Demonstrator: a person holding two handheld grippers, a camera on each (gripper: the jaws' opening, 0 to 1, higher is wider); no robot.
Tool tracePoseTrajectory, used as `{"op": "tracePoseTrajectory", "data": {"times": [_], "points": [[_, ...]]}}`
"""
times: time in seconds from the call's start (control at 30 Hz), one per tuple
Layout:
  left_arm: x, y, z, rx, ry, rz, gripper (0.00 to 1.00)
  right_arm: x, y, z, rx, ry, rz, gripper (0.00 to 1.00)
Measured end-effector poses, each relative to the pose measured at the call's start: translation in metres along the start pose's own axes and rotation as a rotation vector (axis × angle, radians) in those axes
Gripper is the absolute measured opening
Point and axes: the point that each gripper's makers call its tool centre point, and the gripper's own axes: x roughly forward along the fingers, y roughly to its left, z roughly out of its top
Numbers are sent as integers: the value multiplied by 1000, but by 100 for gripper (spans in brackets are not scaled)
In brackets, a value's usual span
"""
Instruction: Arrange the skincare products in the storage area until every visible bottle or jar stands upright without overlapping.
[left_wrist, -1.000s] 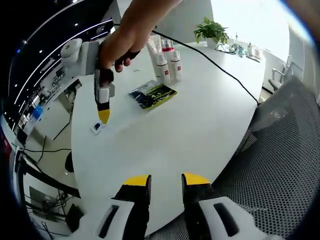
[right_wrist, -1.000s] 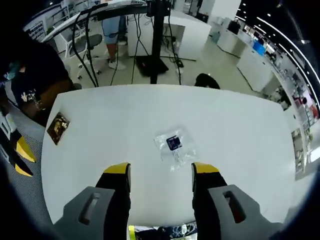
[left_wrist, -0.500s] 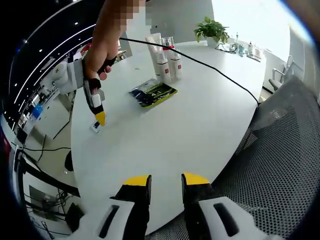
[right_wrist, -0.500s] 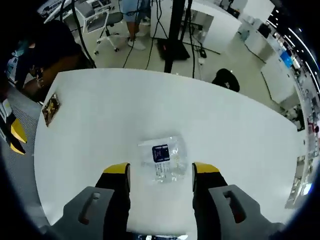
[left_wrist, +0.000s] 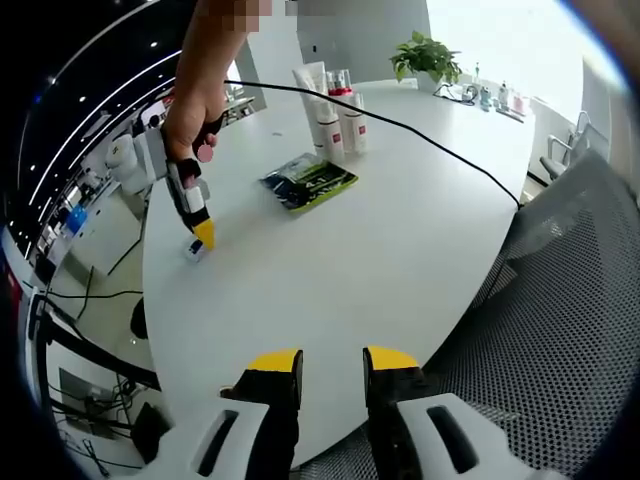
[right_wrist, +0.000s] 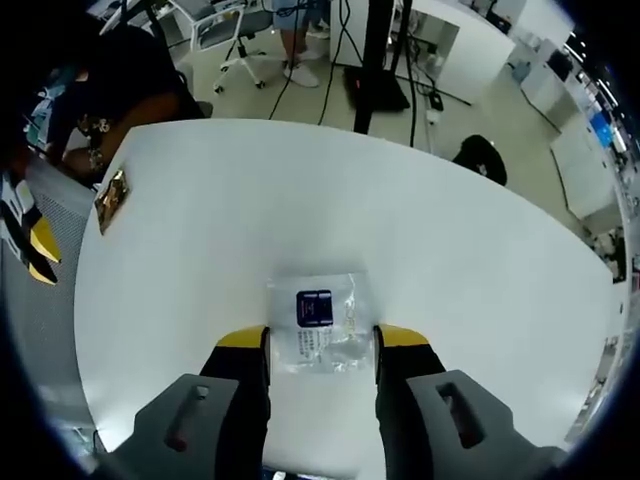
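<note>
right gripper down around a clear sachet, bottles waiting at the far end

in the left gripper view, the right gripper (left_wrist: 202, 236), held in a person's hand (left_wrist: 190, 105), points its yellow tips down onto a small clear plastic sachet with a dark blue label (left_wrist: 194, 250) near the left edge of the round white table (left_wrist: 400, 240). further right on the table lies a flat black and yellow-green packet (left_wrist: 307, 183), and behind it stands an upright cluster of white skincare bottles and tubes with red marks (left_wrist: 333, 108), close together. a black cable (left_wrist: 420, 125) runs across the tabletop past them. a green potted plant (left_wrist: 422, 58) sits at the far rim. the left gripper (left_wrist: 331, 361) hangs at the near table edge, jaws slightly parted with nothing between them, beside a grey mesh chair (left_wrist: 570, 300).

in the right gripper view, a small brown and gold packet (right_wrist: 111, 199) lies near the left edge of the table. the sachet rests flat between the right gripper's yellow-tipped jaws, which stand apart on either side of it; i cannot tell whether they touch it.
</note>
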Motion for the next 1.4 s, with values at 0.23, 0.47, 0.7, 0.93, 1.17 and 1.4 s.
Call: {"op": "tracePoseTrajectory", "data": {"times": [0.23, 0.47, 0.7, 0.93, 1.17, 1.4], "points": [[0, 0, -1, 0, 6, 0, 25, 4, -4, -1, -4, 8, 2, 37], [0, 0, -2, -2, 9, 1, 25, 3, -2, -1, -15, 18, 5, 36], [0, 1, -3, -3, 12, 3, 25, 3, 2, -6, -77, 64, 27, 9], [-1, 2, -5, -7, 22, 6, 24, 4, 5, -2, -73, 58, 23, 4], [-1, 4, -3, -20, 12, 12, 24, -6, 13, 6, -57, 41, 0, 1], [-1, 3, -1, -20, 1, 10, 24, -52, 63, 37, -85, -129, -24, 1]]}}
